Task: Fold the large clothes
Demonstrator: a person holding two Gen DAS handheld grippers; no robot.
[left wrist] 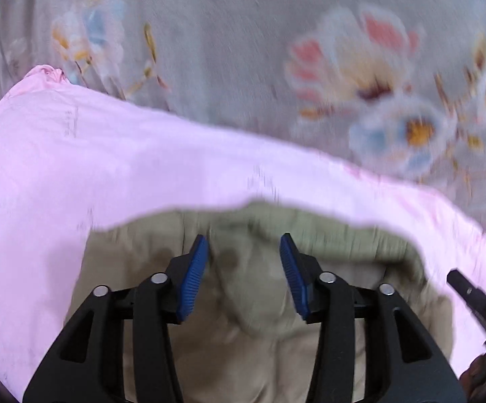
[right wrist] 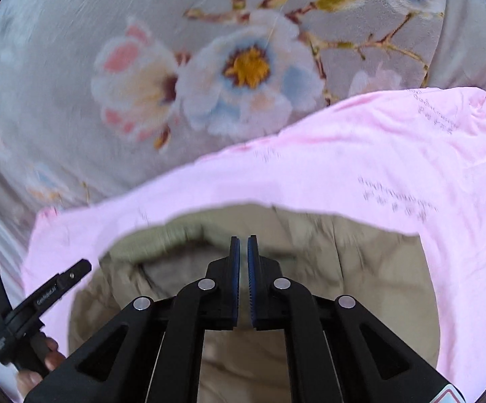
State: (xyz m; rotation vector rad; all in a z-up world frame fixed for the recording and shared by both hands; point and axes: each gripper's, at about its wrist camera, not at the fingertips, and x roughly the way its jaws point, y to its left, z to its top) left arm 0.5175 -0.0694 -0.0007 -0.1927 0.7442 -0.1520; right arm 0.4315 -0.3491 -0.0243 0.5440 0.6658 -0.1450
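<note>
Khaki garment (left wrist: 263,302), olive-ribbed edge away from you, lies on pink cloth (left wrist: 108,168) over the floral bedsheet (left wrist: 229,33), directly beneath both tools: your left hand-held gripper (left wrist: 244,275) gapes half-wide and empty, your right hand-held gripper (right wrist: 243,282) is pinched closed on nothing.

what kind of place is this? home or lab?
Probably a home bedroom: the work surface is a floral bedsheet, with a pink cloth and a khaki garment spread on it. No furniture is visible.

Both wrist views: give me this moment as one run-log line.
left gripper: open, empty | right gripper: shut, empty | khaki garment: on pink garment | floral sheet: underneath
</note>
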